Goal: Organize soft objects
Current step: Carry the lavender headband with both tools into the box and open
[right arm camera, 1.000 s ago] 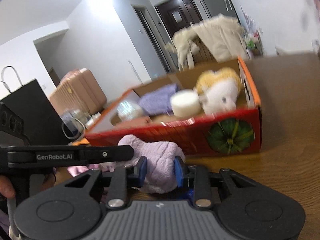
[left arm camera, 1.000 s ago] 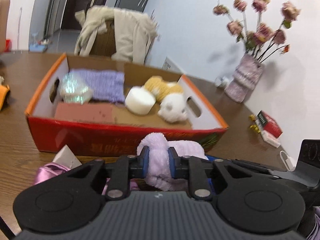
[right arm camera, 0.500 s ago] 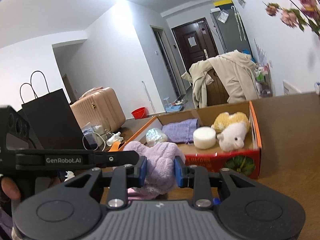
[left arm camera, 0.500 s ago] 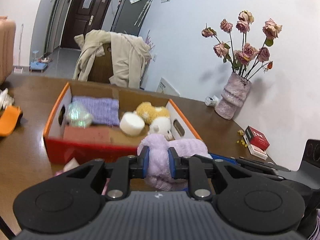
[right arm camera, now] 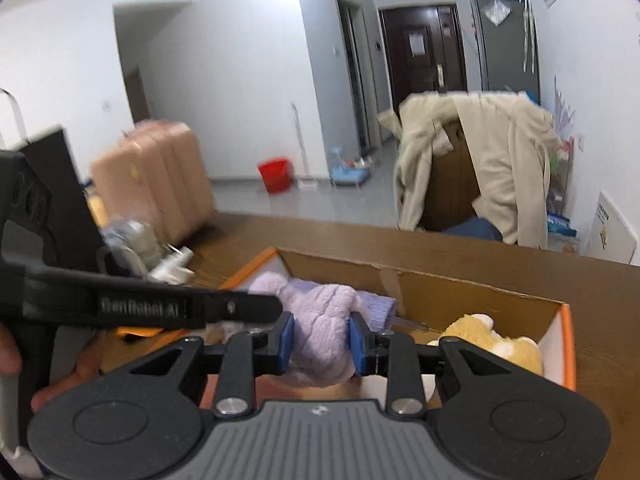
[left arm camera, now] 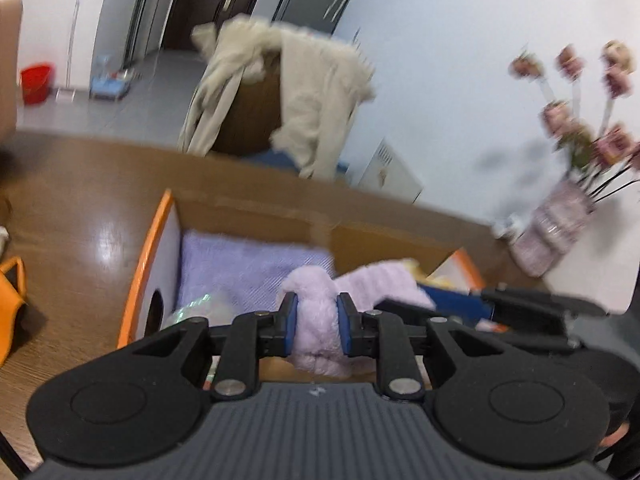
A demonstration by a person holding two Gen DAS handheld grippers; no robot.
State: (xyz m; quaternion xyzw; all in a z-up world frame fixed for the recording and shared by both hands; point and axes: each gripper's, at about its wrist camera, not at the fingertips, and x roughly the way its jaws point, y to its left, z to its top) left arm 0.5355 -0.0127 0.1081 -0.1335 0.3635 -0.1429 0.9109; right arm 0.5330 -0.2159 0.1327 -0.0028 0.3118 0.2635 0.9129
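Observation:
Both grippers hold one fluffy lilac cloth [left arm camera: 320, 312] between them, over the open cardboard box [left arm camera: 160, 232] with orange edges. My left gripper [left arm camera: 318, 322] is shut on one end of the cloth. My right gripper [right arm camera: 320, 340] is shut on the other end [right arm camera: 320, 320]. In the box lie a purple knitted cloth [left arm camera: 248, 268], a shiny iridescent ball [left arm camera: 196, 308] and a yellow-and-white plush toy [right arm camera: 500, 348]. The cloth and grippers hide the middle of the box.
The box stands on a brown wooden table [left arm camera: 80, 208]. A vase of dried roses [left arm camera: 560, 220] stands at the right. An orange object [left arm camera: 12, 276] lies at the left edge. A chair draped with a beige coat [right arm camera: 480, 160] stands behind the table.
Both grippers have carried the lilac cloth forward and up, from in front of the box's near wall to over its inside. The grips have not changed.

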